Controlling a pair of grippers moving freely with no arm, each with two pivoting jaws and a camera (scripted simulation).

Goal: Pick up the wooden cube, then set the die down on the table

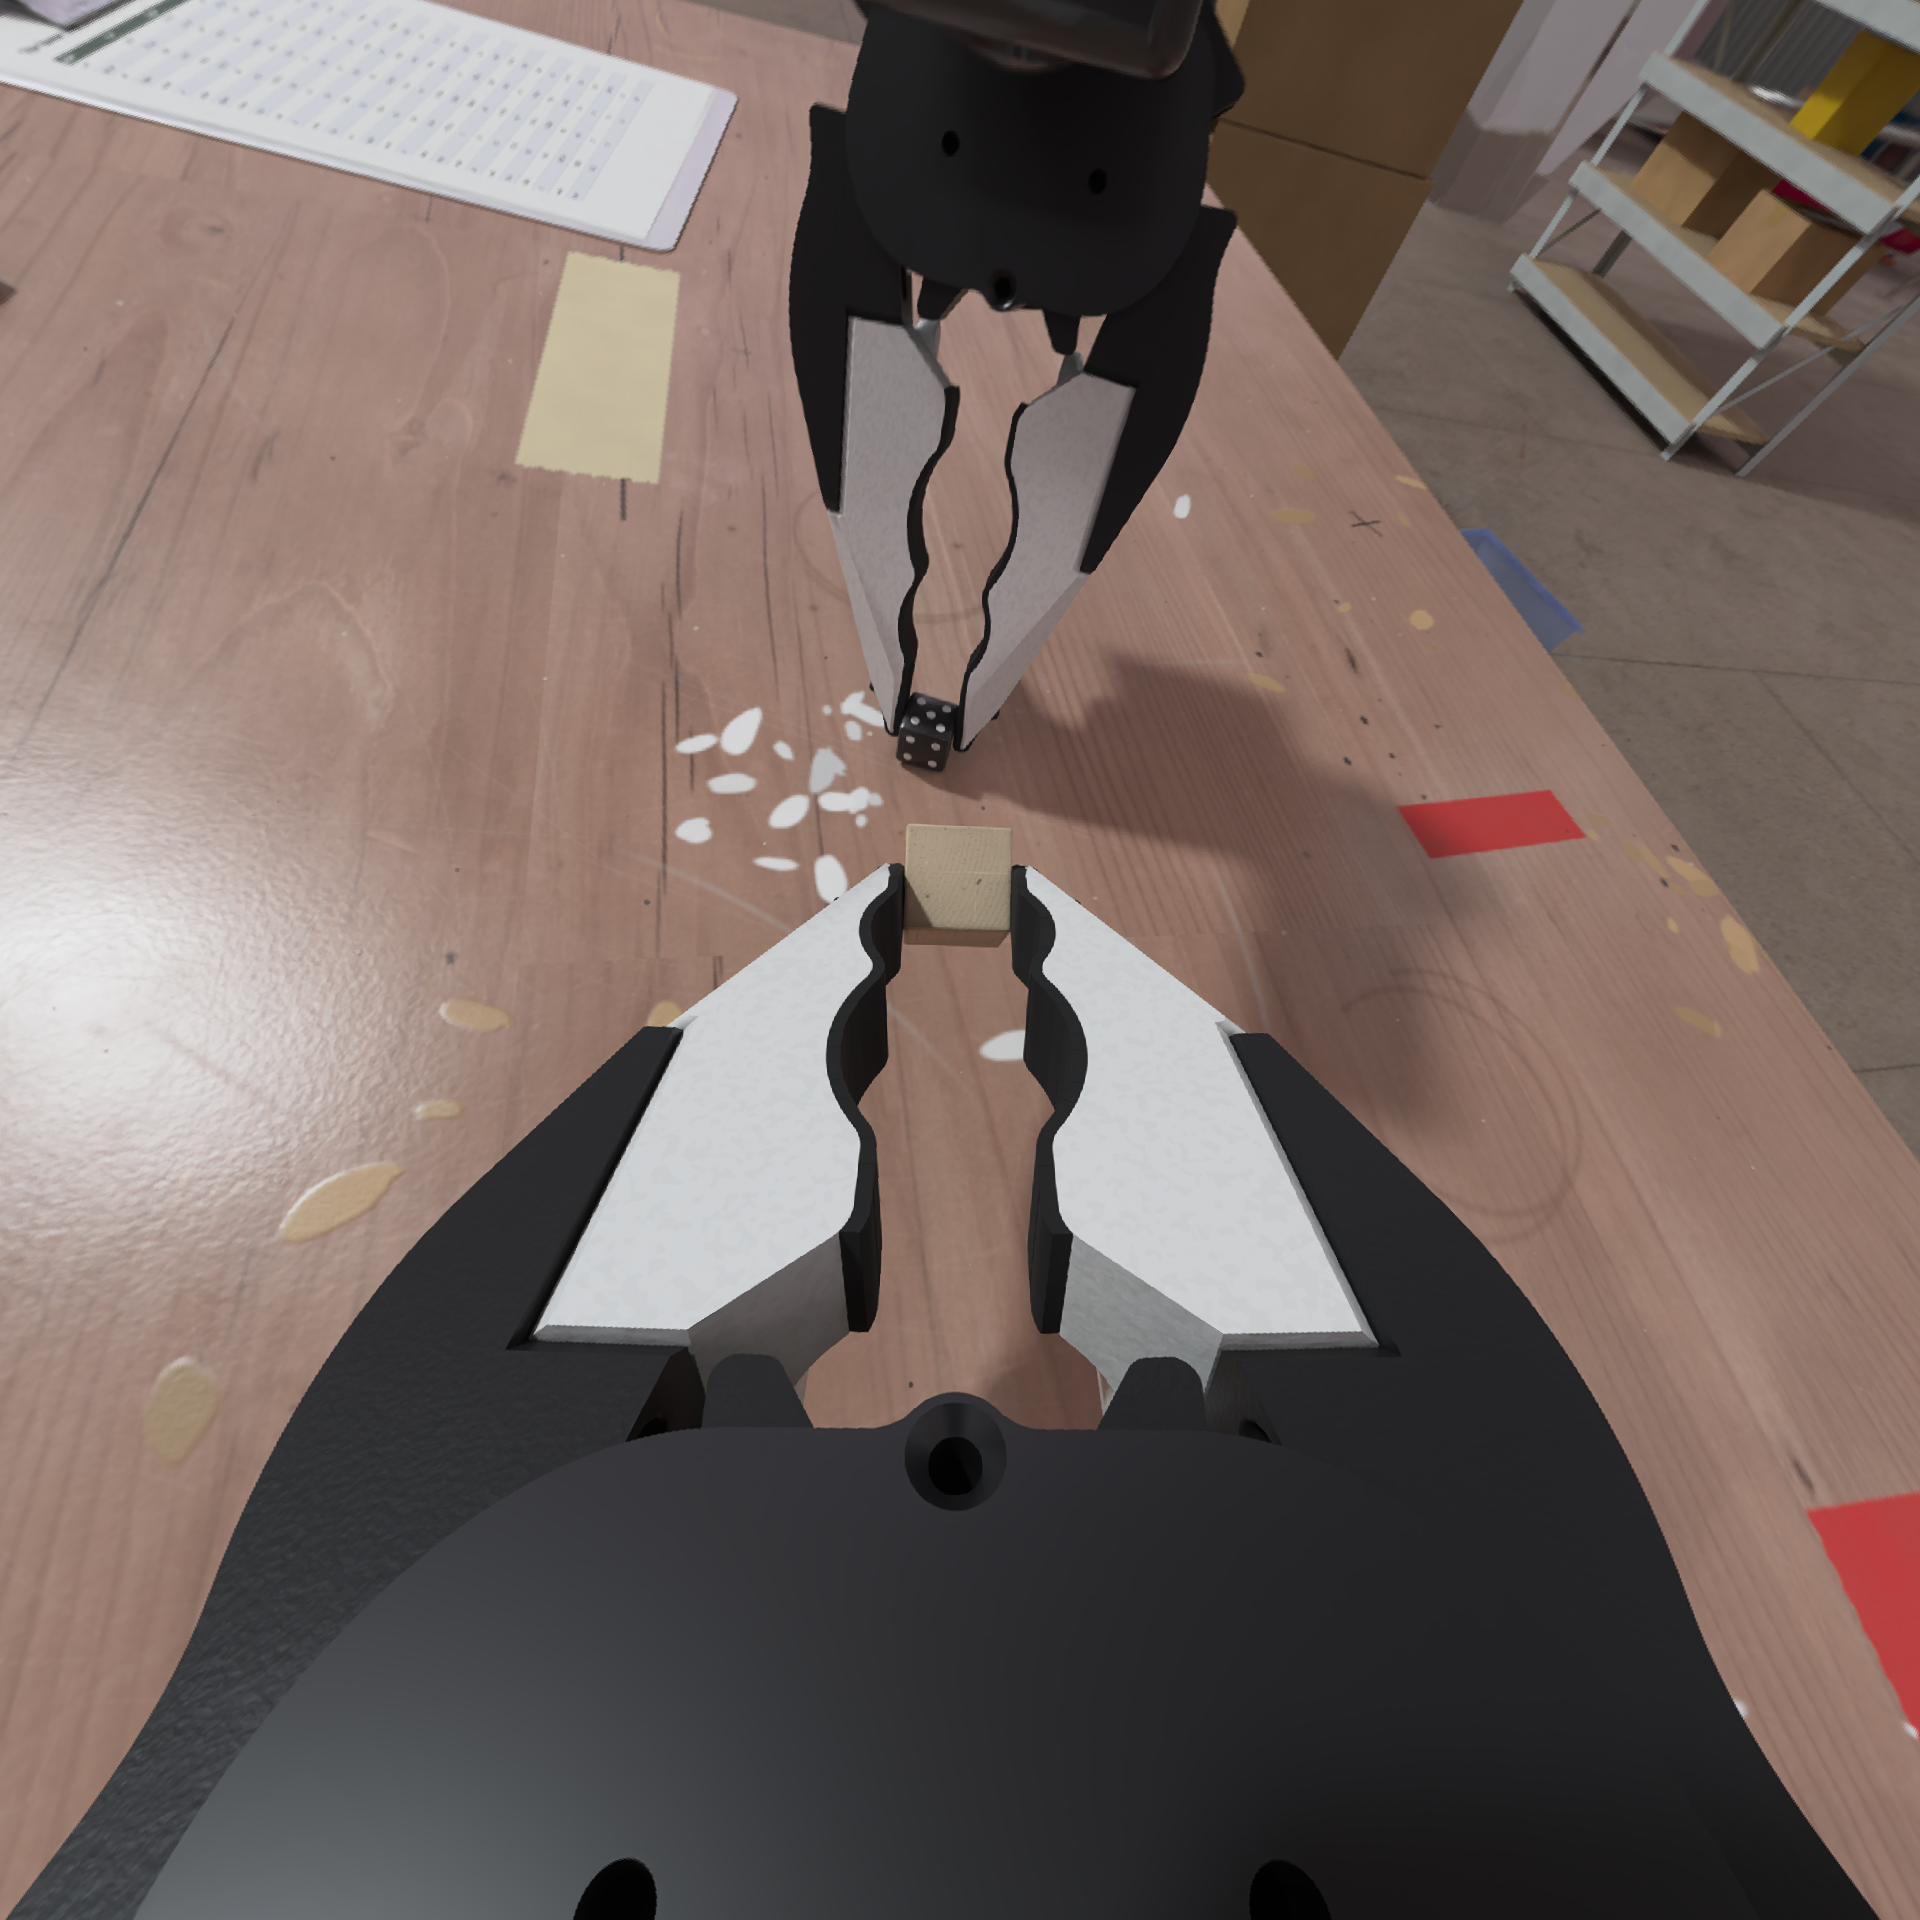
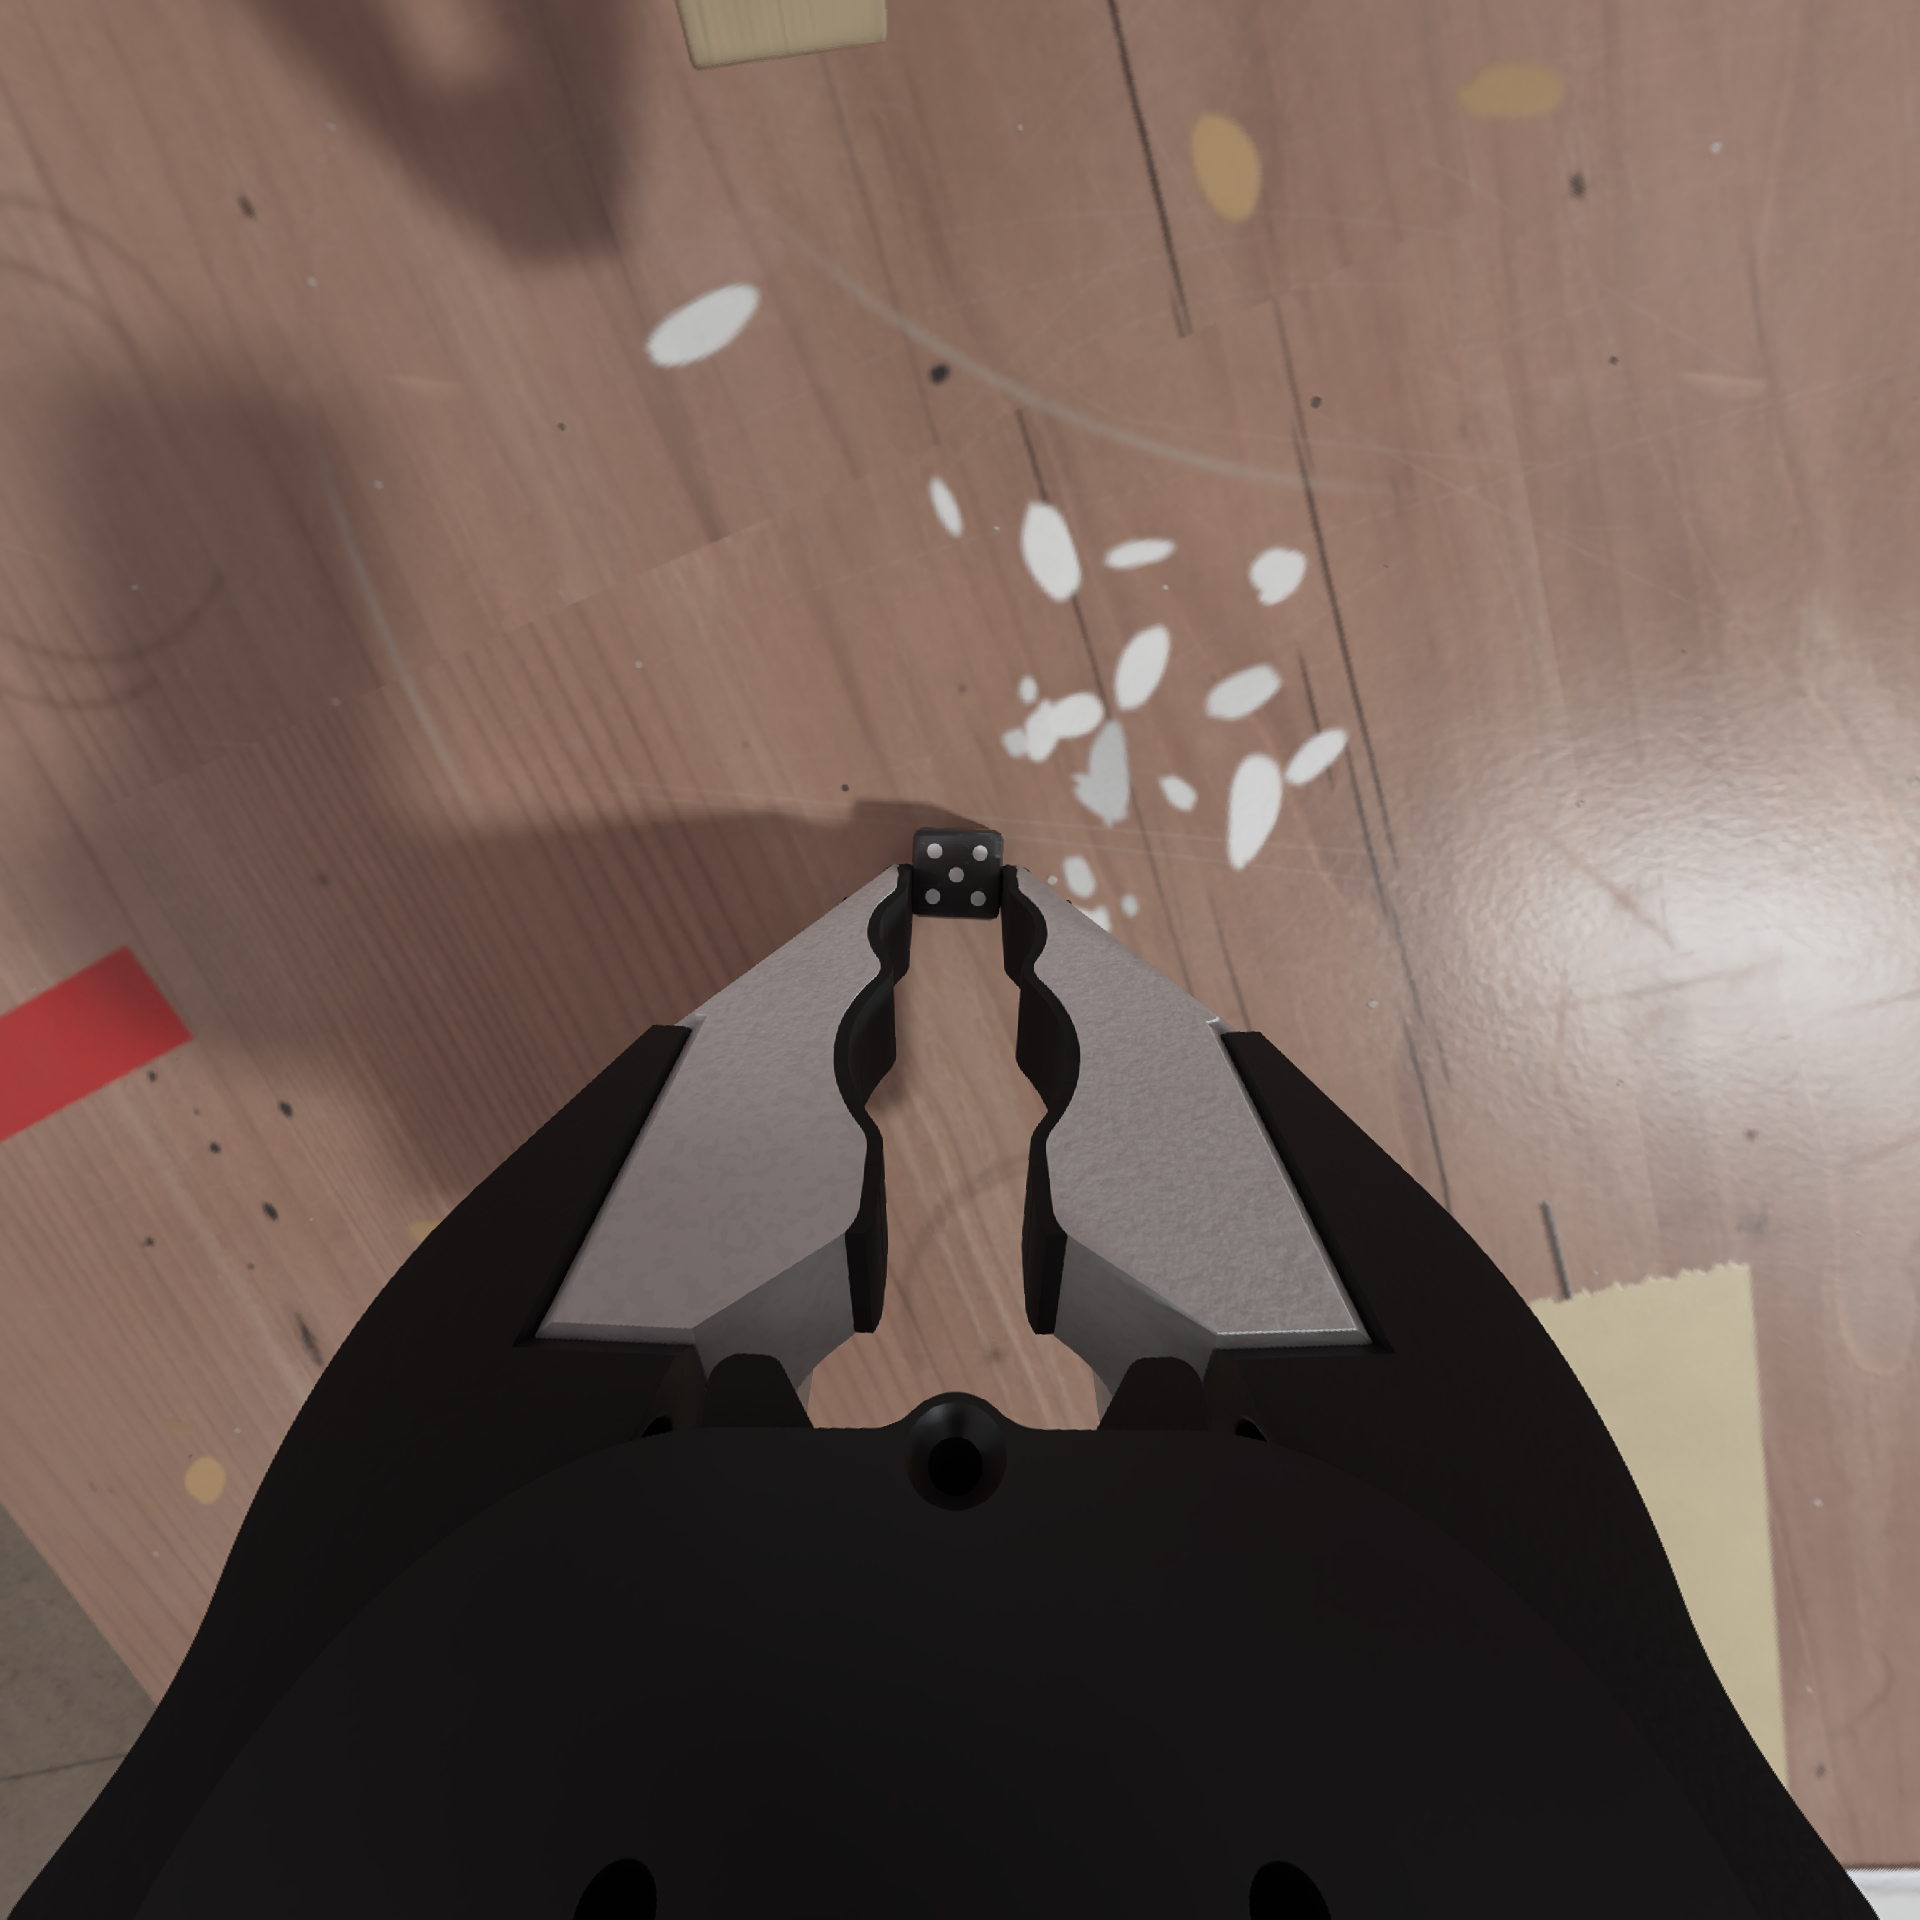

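My left gripper is shut on the pale wooden cube and holds it clear of the table; the cube's edge shows at the top of the right wrist view. My right gripper is shut on a small black die with white pips. In the left wrist view the right gripper points down opposite mine, with the die low at the brown wooden table, touching or just above it; I cannot tell which.
White paint flecks lie on the table beside the die. A beige tape strip and a white printed sheet lie farther off, left. Red tape pieces sit right, near the table edge. Cardboard boxes and a shelf stand beyond.
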